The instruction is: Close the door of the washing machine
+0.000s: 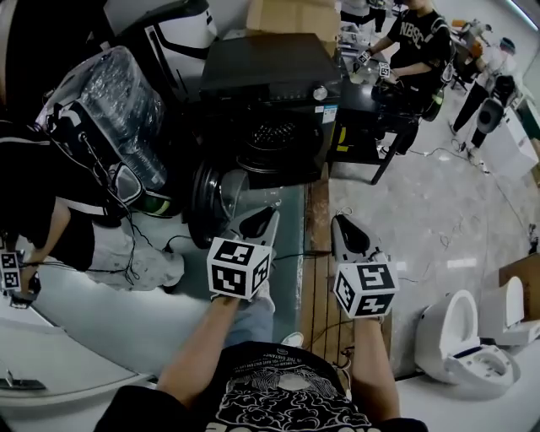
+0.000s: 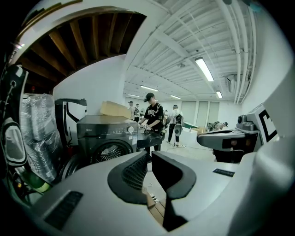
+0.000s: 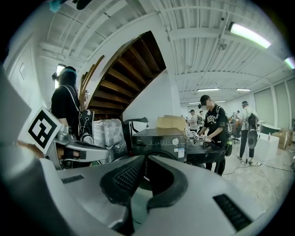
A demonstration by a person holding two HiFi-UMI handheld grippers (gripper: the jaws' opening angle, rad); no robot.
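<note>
A black front-loading washing machine [image 1: 270, 89] stands ahead of me on the floor. Its round door [image 1: 209, 202] hangs open, swung out to the left of the drum opening [image 1: 272, 135]. My left gripper [image 1: 272, 213] is shut and holds nothing; its tip hovers just right of the door's edge, and I cannot tell whether it touches. My right gripper [image 1: 339, 221] is shut too, empty, a little to the right above the floor. The machine [image 2: 107, 136] shows beyond the shut left gripper [image 2: 150, 156], and likewise the machine [image 3: 159, 137] beyond the right gripper [image 3: 144, 159].
A shrink-wrapped pack of water bottles [image 1: 126, 97] stands left of the machine. A cardboard box [image 1: 291, 17] sits behind it. A person works at a black table [image 1: 371, 97] to its right. A wooden strip [image 1: 316, 278] runs along the floor; a white toilet [image 1: 468, 350] is at the right.
</note>
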